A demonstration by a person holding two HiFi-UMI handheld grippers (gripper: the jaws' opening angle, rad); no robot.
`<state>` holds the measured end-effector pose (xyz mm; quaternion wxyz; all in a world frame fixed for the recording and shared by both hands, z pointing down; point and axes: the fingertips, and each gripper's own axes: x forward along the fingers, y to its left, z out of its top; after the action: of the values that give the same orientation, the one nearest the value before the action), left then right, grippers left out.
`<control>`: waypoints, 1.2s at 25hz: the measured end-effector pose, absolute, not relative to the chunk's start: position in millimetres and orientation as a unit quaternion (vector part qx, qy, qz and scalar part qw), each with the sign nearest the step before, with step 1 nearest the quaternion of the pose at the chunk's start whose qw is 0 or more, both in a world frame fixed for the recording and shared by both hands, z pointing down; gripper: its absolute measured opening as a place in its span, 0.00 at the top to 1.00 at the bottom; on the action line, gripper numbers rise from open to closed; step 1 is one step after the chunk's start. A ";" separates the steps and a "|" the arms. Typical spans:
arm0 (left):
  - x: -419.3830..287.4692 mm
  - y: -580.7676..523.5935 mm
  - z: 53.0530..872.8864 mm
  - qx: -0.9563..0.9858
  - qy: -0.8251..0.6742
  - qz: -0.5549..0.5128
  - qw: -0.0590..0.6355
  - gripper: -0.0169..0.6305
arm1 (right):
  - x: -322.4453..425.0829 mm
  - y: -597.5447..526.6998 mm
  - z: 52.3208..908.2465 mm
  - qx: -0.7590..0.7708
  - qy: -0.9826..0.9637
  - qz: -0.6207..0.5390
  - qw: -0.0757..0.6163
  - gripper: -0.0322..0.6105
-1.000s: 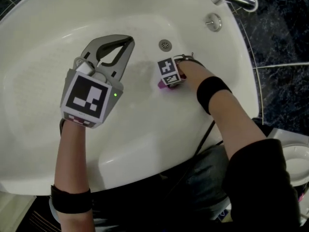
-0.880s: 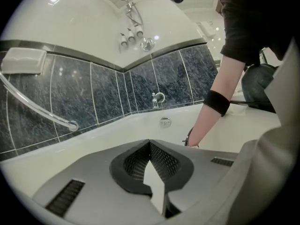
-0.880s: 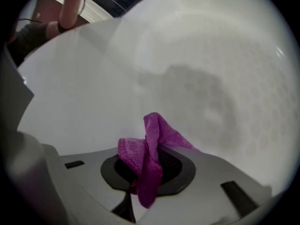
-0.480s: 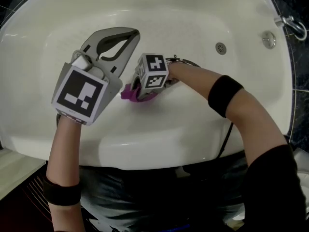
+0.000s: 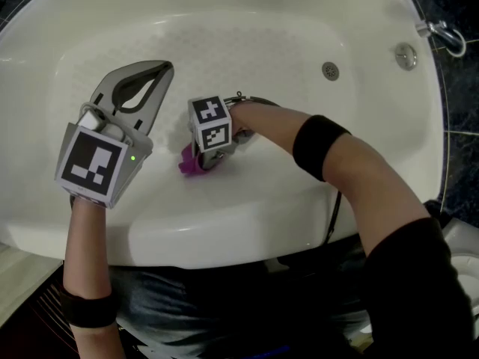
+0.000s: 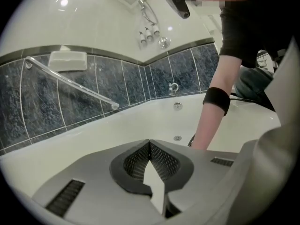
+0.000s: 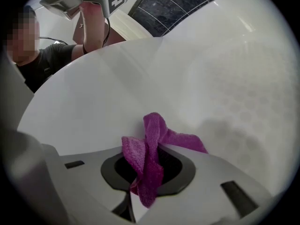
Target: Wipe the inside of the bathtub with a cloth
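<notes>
My right claw (image 5: 203, 155) was clamped on the purple cloth (image 5: 185, 164), pressing it vs. the bathtub's (image 5: 224, 223) near inner wall to wipe. Left claw (image 5: 159, 70) was closed w/ nothing in it, held clear above.

no readable text, labels, brands, numbers or signs anywhere

Chrome tap (image 5: 447, 34) at top right corner of head view, round chrome knob (image 5: 406, 56) just beside it. Dark marbled tiles (image 5: 458, 103) along right edge. In left gripper view, slanted chrome grab rail (image 6: 70, 83) across tiled wall, white holder (image 6: 68, 60) just above its upper part. Three small bottles (image 6: 149, 32) higher up on white wall, chrome hose (image 6: 146, 12) near them.
</notes>
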<state>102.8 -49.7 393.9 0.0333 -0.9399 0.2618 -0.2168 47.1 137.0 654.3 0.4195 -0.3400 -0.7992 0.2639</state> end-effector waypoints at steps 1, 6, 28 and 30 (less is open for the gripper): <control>109.9 -48.4 395.8 -0.942 0.255 -0.217 0.033 0.97 | 62.9 137.9 656.7 -0.337 -0.794 0.270 0.428 0.81; 164.6 -36.3 404.6 -0.954 0.211 -0.208 0.034 0.97 | 163.8 141.3 670.6 -0.309 -0.761 0.297 0.487 0.81; 355.6 42.2 409.6 -0.981 0.055 -0.181 0.054 0.97 | 511.9 137.7 686.2 -0.100 -0.625 0.369 0.681 0.81; 353.3 42.7 408.7 -0.980 0.062 -0.182 0.046 0.97 | 514.0 137.2 686.6 -0.104 -0.621 0.361 0.688 0.81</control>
<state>353.3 42.7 408.7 0.0462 -0.9802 0.0619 -0.1824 514.0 137.2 686.6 0.6881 -0.1039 -0.6206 0.3614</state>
